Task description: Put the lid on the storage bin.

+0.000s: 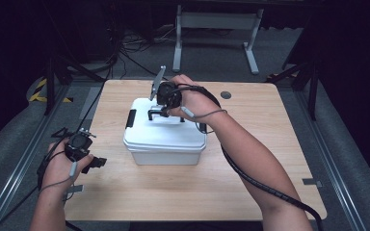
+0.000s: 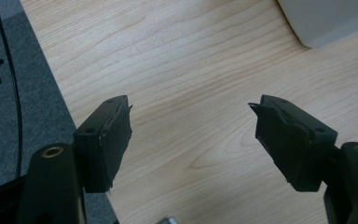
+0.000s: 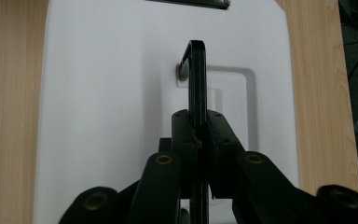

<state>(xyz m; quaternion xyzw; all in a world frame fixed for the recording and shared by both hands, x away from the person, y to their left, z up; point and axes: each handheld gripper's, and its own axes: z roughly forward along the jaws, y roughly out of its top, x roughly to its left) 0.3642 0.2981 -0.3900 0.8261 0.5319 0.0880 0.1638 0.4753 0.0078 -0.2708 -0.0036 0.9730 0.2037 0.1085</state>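
Right gripper, in the high view, sits over the top of a white lidded storage box in the middle of the wooden table, with the right hand wrapped around it. Its jaws reach down to the black handle on the lid, though the hand and gripper body cover most of the contact there. A black latch shows on the box's left end. The left gripper rests low near the table's left edge, held by the left hand, well apart from the box. A black cable trails along the right forearm and off the bottom edge. Beyond the table lies grey floor with loose cables and a white metal frame; the surroundings are dark and hard to make out.

From the left gripper view, the left gripper has its two black jaws spread wide with bare wood grain between them. A corner of the white box is cut off at the upper right, and grey floor runs down the left.

From the right gripper view, the right gripper is clamped on the thin black handle, which stands raised from a recess in the white lid. The handle's lower part is hidden between the jaws. A dark latch is cut off at the top edge.
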